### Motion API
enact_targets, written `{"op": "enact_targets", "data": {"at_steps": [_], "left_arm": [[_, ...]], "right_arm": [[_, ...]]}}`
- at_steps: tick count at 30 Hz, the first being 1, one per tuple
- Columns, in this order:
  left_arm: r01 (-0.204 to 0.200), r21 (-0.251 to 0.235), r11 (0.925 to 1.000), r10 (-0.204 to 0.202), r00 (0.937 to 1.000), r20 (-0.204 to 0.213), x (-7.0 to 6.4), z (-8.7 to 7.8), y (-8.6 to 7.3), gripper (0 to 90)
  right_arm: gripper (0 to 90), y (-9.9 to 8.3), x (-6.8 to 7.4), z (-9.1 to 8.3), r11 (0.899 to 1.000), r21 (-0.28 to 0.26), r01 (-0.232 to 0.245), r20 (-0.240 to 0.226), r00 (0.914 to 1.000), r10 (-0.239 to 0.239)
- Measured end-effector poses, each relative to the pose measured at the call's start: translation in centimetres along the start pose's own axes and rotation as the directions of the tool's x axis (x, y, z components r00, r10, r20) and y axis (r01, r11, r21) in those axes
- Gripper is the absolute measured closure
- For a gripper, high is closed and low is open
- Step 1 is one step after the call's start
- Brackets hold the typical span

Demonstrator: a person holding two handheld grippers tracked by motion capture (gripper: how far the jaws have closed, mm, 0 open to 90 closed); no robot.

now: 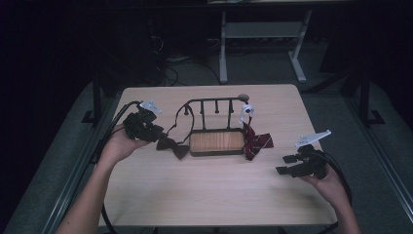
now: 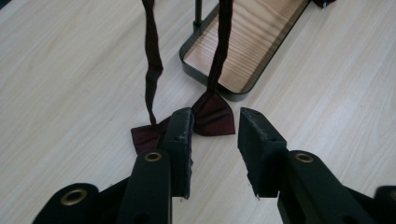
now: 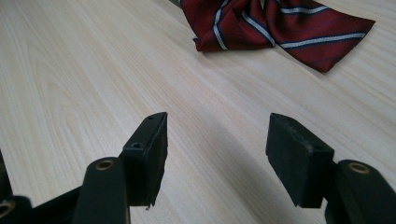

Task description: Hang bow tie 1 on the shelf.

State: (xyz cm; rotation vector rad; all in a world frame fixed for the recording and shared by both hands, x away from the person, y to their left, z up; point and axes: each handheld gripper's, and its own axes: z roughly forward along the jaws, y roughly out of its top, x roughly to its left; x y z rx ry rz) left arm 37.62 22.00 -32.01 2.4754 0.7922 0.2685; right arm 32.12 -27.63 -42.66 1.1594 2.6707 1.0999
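Note:
A dark maroon bow tie (image 1: 174,146) lies on the table just left of a small rack (image 1: 216,142) that has a wooden base and a black peg rail. Its thin strap (image 1: 186,110) loops up over the rail's left end. My left gripper (image 1: 157,136) stands open right behind this bow tie (image 2: 212,115), with the left jaw against the knot and nothing between the jaws (image 2: 215,122). A red striped bow tie (image 1: 256,141) lies at the rack's right end. My right gripper (image 1: 290,165) is open above bare table, a short way from the striped bow tie (image 3: 280,23).
The rack's wooden base (image 2: 243,42) lies just beyond the dark bow tie, and the strap (image 2: 152,60) hangs down from above. Behind the table are the white legs of a desk (image 1: 223,48) and cables on the floor. Bare tabletop (image 1: 214,190) spans the near half.

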Motion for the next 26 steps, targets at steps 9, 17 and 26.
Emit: {"op": "enact_targets", "data": {"at_steps": [9,17,26], "left_arm": [[-0.007,0.006,1.0,0.007,1.0,-0.004,-0.8,1.0,-1.5,59.3],[0.006,-0.001,1.0,-0.006,1.0,-0.003,-1.2,1.8,-3.0,50.0],[0.013,-0.017,0.9998,-0.013,0.9998,-0.014,-1.6,2.2,-4.5,44.7]], "right_arm": [[38.5,0.0,0.1,0.1,1.0,0.004,-0.002,0.002,1.0,0.002],[38.5,0.0,0.1,0.2,1.0,0.005,0.004,0.002,1.0,-0.004],[37.2,0.0,0.2,0.4,1.0,0.005,0.009,0.002,1.0,-0.009]]}}
